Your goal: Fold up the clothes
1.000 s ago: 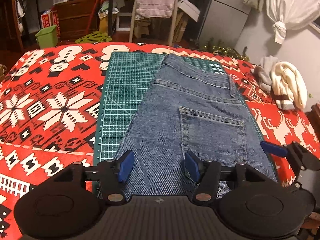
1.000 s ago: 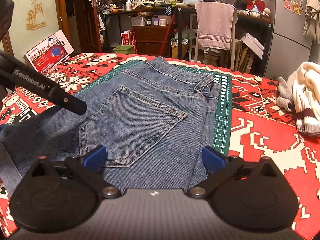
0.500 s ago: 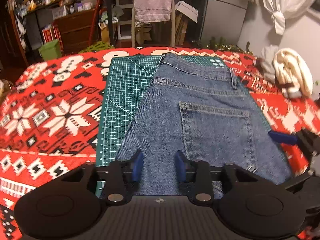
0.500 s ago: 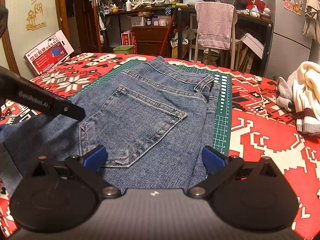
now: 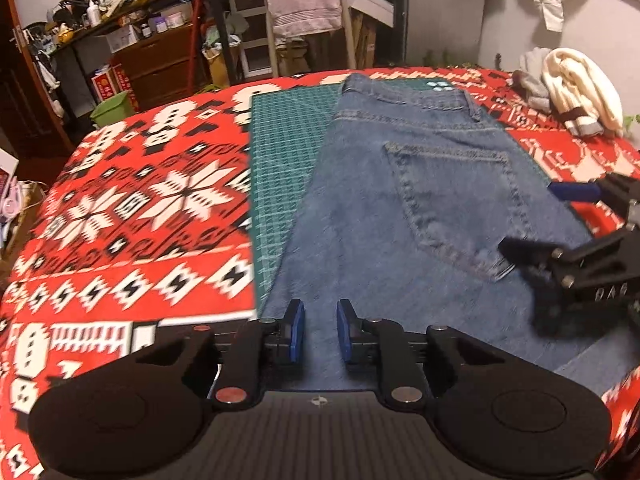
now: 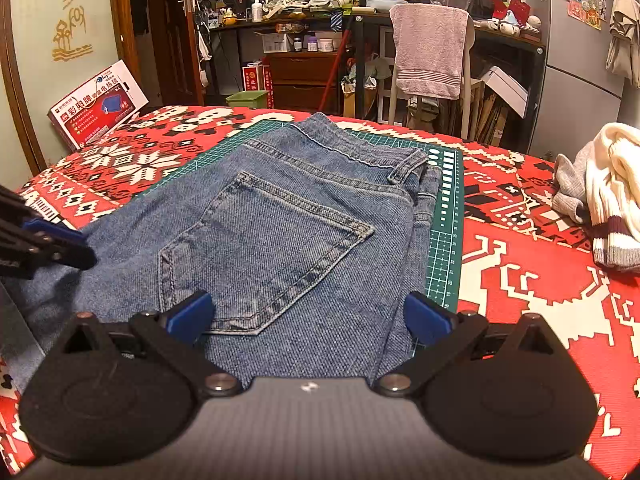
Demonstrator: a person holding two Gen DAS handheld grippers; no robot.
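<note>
Bench (image 6: pixel 520 292): covered by a red, white and black patterned cloth.
Cutting mat (image 5: pixel 280 152): green grid, lying on the bench.
Jeans (image 6: pixel 288 232): folded on the mat, back pocket up.
Box (image 6: pixel 98 104): red and white, Chinese print too small to read.
Left gripper (image 5: pixel 319 334): fingers narrowly parted over denim, gripping nothing.
Right gripper (image 6: pixel 310 318): fingers spread wide above the jeans.

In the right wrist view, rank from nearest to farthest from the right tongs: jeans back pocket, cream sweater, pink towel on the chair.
1. Jeans back pocket: just ahead of the right tongs.
2. Cream sweater: on the table, far right.
3. Pink towel: on a chair beyond the table.
</note>
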